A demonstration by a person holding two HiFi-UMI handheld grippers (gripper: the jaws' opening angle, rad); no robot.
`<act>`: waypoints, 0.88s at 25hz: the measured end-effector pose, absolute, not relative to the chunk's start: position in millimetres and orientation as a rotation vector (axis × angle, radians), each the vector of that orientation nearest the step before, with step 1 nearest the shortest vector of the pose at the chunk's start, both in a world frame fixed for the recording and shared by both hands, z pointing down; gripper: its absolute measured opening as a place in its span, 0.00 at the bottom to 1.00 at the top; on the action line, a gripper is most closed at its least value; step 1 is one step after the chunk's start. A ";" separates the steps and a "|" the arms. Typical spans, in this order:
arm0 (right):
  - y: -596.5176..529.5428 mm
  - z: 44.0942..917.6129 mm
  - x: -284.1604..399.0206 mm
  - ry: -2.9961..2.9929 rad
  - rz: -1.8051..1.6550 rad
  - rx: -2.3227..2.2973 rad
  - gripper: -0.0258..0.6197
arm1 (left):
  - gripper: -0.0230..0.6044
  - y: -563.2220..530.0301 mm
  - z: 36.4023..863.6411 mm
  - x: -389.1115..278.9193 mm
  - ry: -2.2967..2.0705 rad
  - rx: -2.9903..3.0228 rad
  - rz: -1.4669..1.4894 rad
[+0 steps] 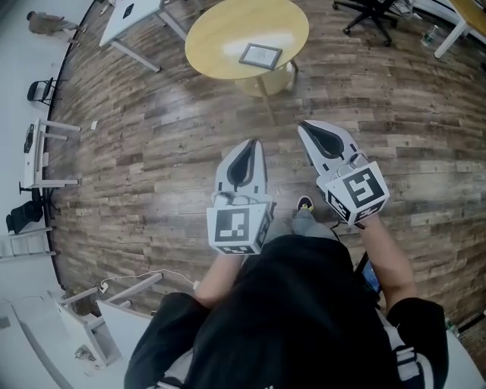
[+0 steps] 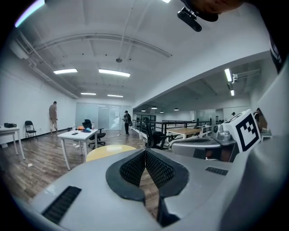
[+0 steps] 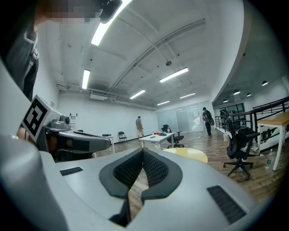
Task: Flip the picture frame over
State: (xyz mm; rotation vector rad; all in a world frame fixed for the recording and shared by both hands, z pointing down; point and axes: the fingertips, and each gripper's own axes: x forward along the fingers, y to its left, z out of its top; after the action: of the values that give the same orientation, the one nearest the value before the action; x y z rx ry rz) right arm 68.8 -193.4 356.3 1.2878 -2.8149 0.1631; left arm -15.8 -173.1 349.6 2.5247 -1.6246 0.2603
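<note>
You stand on a wooden floor (image 1: pixel 152 152), which fills most of the head view. At 12 o'clock from you is a round yellow table (image 1: pixel 220 38). A white table (image 1: pixel 137 15) is at 11 o'clock and a black office chair (image 1: pixel 372 15) at 1 o'clock, both well apart from the round one.

You hold your left gripper (image 1: pixel 249 144) and your right gripper (image 1: pixel 305 125) side by side in front of your body. Both point toward 12 o'clock, well short of the round table. In the left gripper view the two black pads of the left gripper (image 2: pixel 145 151) meet at the tips, with nothing between them. The right gripper (image 3: pixel 142 151) looks the same in its own view: pads together, empty.

The picture frame (image 1: pixel 260 55) lies flat on the round table, at about 5 o'clock from the middle of the top, and neither gripper touches it.
</note>
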 end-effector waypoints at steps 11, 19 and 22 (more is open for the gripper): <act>-252.2 360.1 58.5 -2.828 0.213 1.259 0.07 | 0.07 -237.5 351.2 -28.8 -1.655 2.483 0.282; -318.6 356.6 30.1 -2.791 0.155 1.285 0.07 | 0.07 -307.4 356.2 -55.5 -1.619 2.512 0.222; -350.4 351.1 13.5 -2.784 0.132 1.285 0.07 | 0.07 -339.2 355.1 -71.3 -1.613 2.514 0.197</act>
State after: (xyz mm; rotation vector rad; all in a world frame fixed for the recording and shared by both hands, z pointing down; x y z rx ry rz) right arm 13.5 -350.4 351.1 1.2852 -2.7836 0.1317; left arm -71.3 -339.2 355.1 2.5144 -1.6130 0.1967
